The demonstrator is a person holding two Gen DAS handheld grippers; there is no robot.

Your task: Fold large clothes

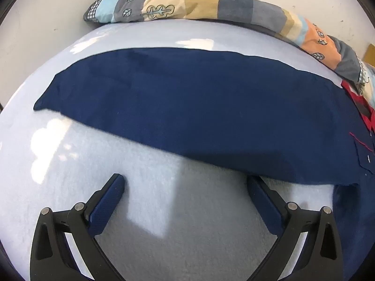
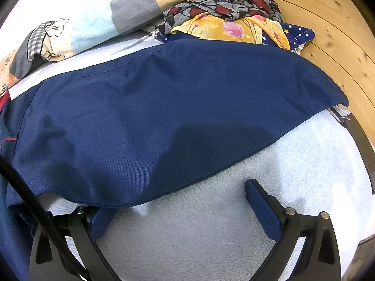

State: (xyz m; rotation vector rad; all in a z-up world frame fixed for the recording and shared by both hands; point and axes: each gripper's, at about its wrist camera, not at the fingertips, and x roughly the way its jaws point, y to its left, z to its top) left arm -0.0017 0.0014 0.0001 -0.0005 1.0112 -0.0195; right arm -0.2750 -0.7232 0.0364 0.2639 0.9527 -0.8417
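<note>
Garment: a large navy-blue woven garment lies spread flat across the bed; in the left wrist view it fills the middle of the frame as a wide band from centre left to the right edge, and in the right wrist view it runs from the lower left up to the centre right.
Garment details: red stitching and a red patch show at the right edge of the left wrist view; a thin seam line runs near the garment's upper edge in the right wrist view.
Bed surface: a pale blue fleecy blanket covers the bed beneath the garment, with bright patches of sunlight at centre left of the left wrist view.
Left gripper: the black left gripper with blue pads sits at the bottom of its frame, jaws wide apart, nothing between them; its right-hand tip lies just at the garment's lower edge.
Right gripper: the black right gripper with blue pads stands with jaws spread wide over bare blanket; its left-hand finger is partly hidden under the garment's hem.
Pillow: a long patchwork pillow in grey, tan, light blue and orange lies along the top of the frame.
Other clothes: a crumpled heap of patterned fabrics, yellow floral and grey-red, sits at the upper centre.
Floor: pale wooden boards show at upper right.
</note>
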